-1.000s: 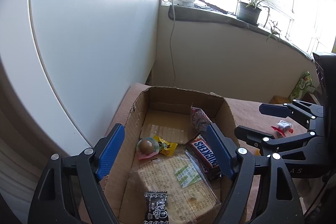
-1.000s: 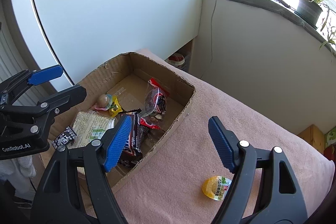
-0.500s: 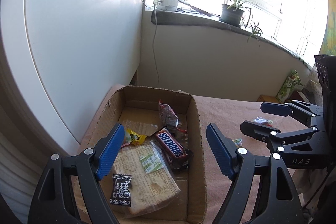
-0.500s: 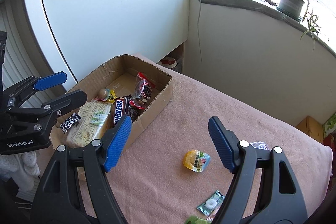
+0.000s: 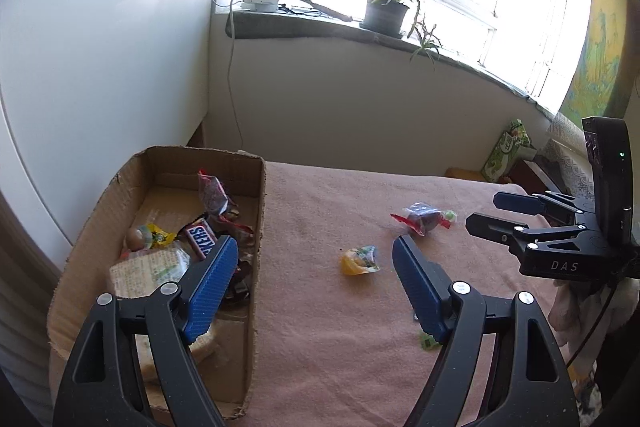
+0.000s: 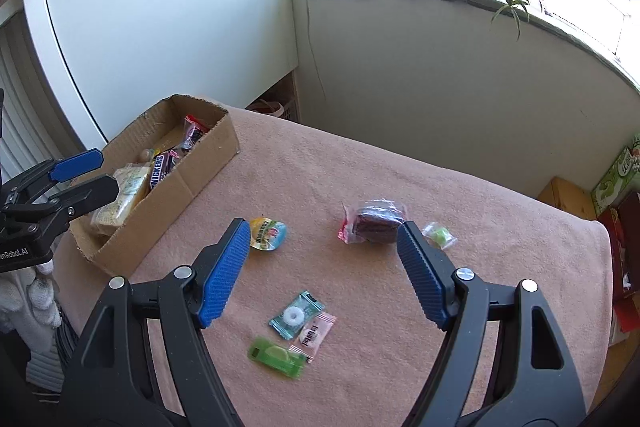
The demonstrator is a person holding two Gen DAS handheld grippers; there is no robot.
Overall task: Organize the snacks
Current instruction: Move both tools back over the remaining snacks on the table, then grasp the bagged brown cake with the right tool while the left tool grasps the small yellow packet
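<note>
A cardboard box (image 5: 260,211) (image 6: 212,155) at the table's left holds a Snickers bar (image 5: 202,237), a cracker pack (image 5: 148,269) and other snacks. On the pink cloth lie a yellow jelly cup (image 5: 359,260) (image 6: 268,234), a dark cake pack (image 6: 376,221) (image 5: 420,219), a small green candy (image 6: 439,235), a teal mint (image 6: 296,315), a pink sachet (image 6: 316,333) and a green candy pack (image 6: 276,355). My left gripper (image 5: 316,287) is open and empty beside the box. My right gripper (image 6: 324,271) is open and empty above the loose snacks.
A white cabinet (image 6: 160,19) stands behind the box. A windowsill with a potted plant (image 5: 386,13) runs along the back wall. Green and red boxes (image 6: 616,179) sit past the table's right edge.
Both grippers have pulled back and swung right, away from the box. The loose snacks on the cloth have come into view. Both stayed open.
</note>
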